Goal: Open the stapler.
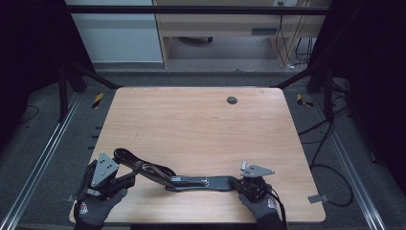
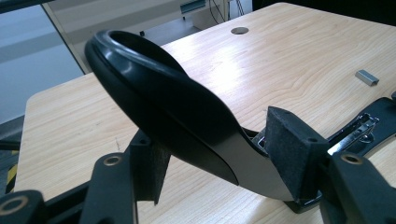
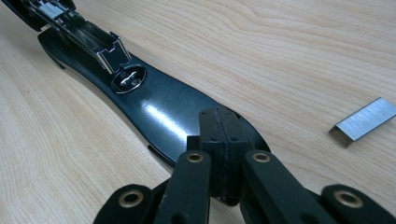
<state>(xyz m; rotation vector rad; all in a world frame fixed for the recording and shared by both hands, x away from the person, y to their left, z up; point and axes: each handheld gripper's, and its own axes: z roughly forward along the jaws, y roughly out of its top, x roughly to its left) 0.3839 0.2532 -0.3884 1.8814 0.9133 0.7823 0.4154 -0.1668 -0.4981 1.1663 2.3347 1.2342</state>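
Stapler (image 1: 186,181) lies opened flat at the lower middle of the table (image 1: 201,120). Left hand-held gripper (image 2: 224,154) stands wide around its raised black lid; right hand-held gripper (image 3: 219,135) presses closed on the base tip. Lid may drop down and hit the loose strip of staples (image 3: 364,122) aside.

Grey floor (image 1: 201,79), pale desk (image 1: 215,24) (cables (image 1: 299,52)) — dim

A lab: framed recording rig (image 1: 76,72) around a wooden table (image 1: 201,120).
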